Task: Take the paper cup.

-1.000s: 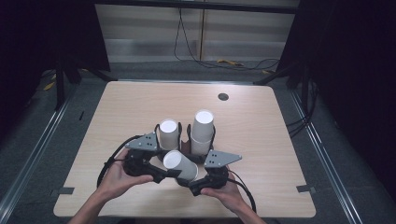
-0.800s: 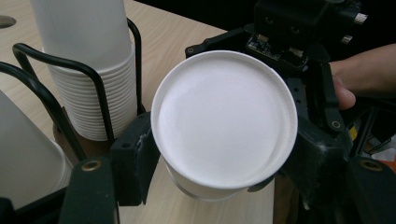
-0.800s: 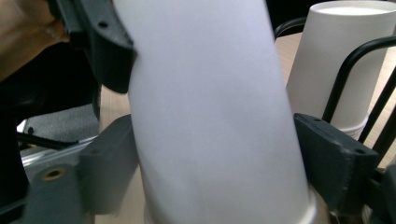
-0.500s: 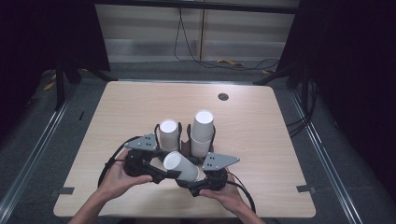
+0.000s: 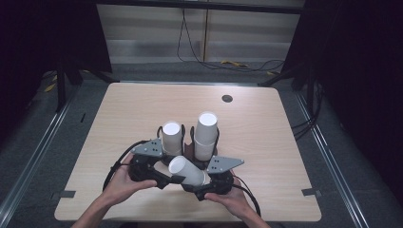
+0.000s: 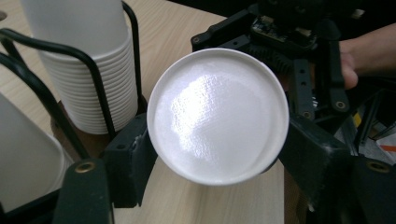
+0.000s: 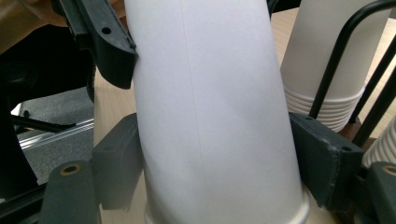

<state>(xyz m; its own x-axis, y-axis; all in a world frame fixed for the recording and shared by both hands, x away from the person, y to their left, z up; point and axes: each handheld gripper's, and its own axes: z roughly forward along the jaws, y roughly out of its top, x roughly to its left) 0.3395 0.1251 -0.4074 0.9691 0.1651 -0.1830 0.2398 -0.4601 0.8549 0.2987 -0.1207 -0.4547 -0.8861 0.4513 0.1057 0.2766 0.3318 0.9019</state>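
Cup-handling going on low over the counter (image 5: 142, 104), close to its near edge. Holding 1 white paper cup (image 5: 187, 172) on its side, clear of the wood, between the left gripper (image 6: 219, 158) and the right gripper (image 7: 219, 172). Pointing the cup's closed base toward the left gripper and its open mouth toward the right one.

Clamping the cup's wall just above the rolled rim with the right jaws, 1 pad pressing on each side, having just been closing in on it. Flanking the narrower base end with the left jaws, which have just been opening, and keeping the cup between them. Seemingly touching the wall with 1 left pad in the right gripper view, though impossible to tell whether pressing or merely resting there.

Gripping the 2 tool bodies with the left hand (image 5: 121, 183) and the right hand (image 5: 233, 199), forearms coming in over the near edge.

Standing just behind the cup: 2 upside-down stacks, the shorter stack (image 5: 172, 137) and the taller stack (image 5: 206, 135), each sitting inside a black wire holder (image 6: 100, 93). Lying well apart, toward the far edge: 1 small dark disc (image 5: 227, 98).
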